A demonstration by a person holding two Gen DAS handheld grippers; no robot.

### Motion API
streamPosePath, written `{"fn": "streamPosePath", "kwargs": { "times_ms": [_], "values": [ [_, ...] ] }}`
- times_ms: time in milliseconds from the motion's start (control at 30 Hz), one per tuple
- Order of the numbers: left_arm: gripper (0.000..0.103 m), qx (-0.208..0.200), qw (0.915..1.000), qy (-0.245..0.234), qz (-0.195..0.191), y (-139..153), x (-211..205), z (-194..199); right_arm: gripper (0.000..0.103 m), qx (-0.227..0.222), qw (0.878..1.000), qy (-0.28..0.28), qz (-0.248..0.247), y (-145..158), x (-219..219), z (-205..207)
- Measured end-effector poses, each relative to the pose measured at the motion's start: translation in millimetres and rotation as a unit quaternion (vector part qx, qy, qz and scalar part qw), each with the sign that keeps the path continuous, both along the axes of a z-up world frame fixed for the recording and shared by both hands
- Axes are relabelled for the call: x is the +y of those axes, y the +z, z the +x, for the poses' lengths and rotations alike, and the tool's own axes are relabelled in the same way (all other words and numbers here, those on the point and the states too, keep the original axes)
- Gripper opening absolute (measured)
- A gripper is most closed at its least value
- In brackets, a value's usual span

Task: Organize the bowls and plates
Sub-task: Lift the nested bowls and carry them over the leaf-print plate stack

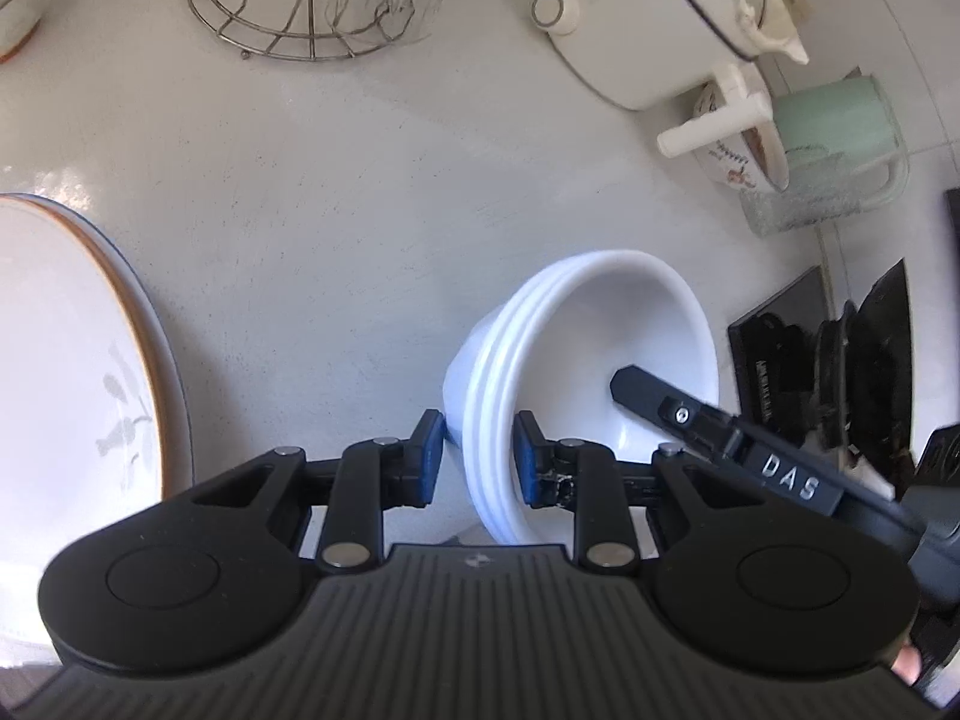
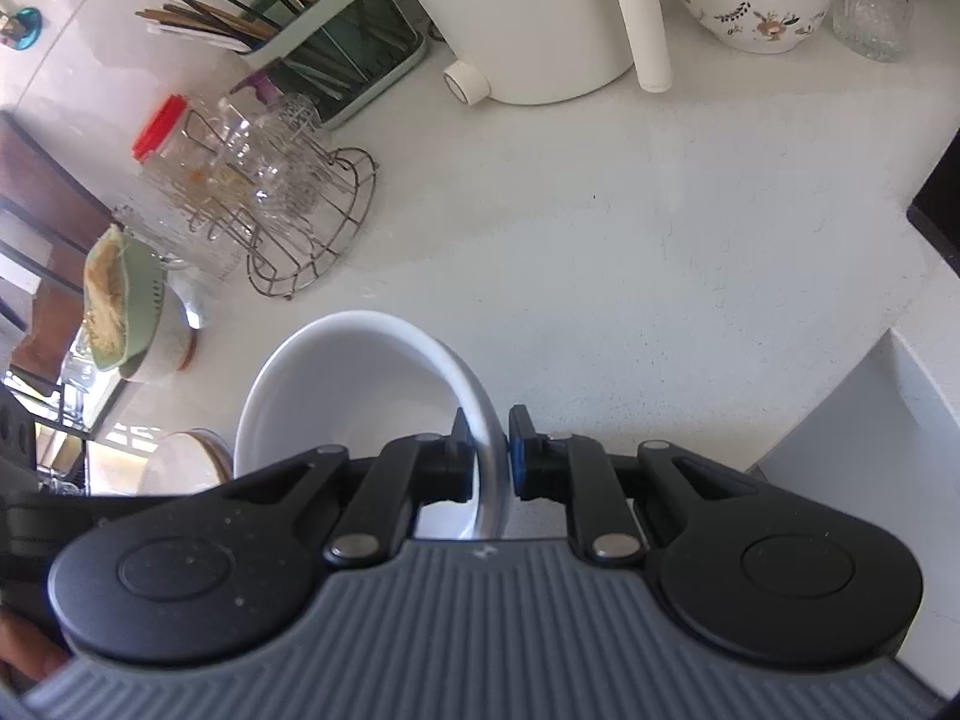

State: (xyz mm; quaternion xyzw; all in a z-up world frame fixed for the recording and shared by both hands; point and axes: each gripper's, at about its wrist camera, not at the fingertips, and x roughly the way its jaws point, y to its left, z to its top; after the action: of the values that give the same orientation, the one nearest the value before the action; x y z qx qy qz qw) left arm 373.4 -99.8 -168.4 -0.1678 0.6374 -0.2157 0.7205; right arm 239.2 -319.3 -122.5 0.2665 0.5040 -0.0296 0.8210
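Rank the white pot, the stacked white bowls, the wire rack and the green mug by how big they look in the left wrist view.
1. Stacked white bowls, though nearness to the camera inflates them.
2. White pot, partly cut off at the top edge.
3. Wire rack, also cut off; close to the pot, so unsure.
4. Green mug.

Sunlit white countertop, tiled wall
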Motion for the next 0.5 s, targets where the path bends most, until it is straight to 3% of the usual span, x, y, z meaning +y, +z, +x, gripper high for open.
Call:
{"fn": "streamPosePath", "kwargs": {
  "times_ms": [300, 500],
  "values": [
    [0.029, -0.022, 0.9997, -0.005, 0.009, 32.3, 5.2, -9.8, 0.014, -0.008, 1.0, 0.014, -0.009, 28.7, 6.4, -8.1],
    [0.029, -0.035, 0.9992, 0.011, -0.016, 60.5, 31.6, -12.1, 0.014, -0.021, 0.999, 0.03, -0.008, 54.2, 15.3, -7.9]
  ]
}}
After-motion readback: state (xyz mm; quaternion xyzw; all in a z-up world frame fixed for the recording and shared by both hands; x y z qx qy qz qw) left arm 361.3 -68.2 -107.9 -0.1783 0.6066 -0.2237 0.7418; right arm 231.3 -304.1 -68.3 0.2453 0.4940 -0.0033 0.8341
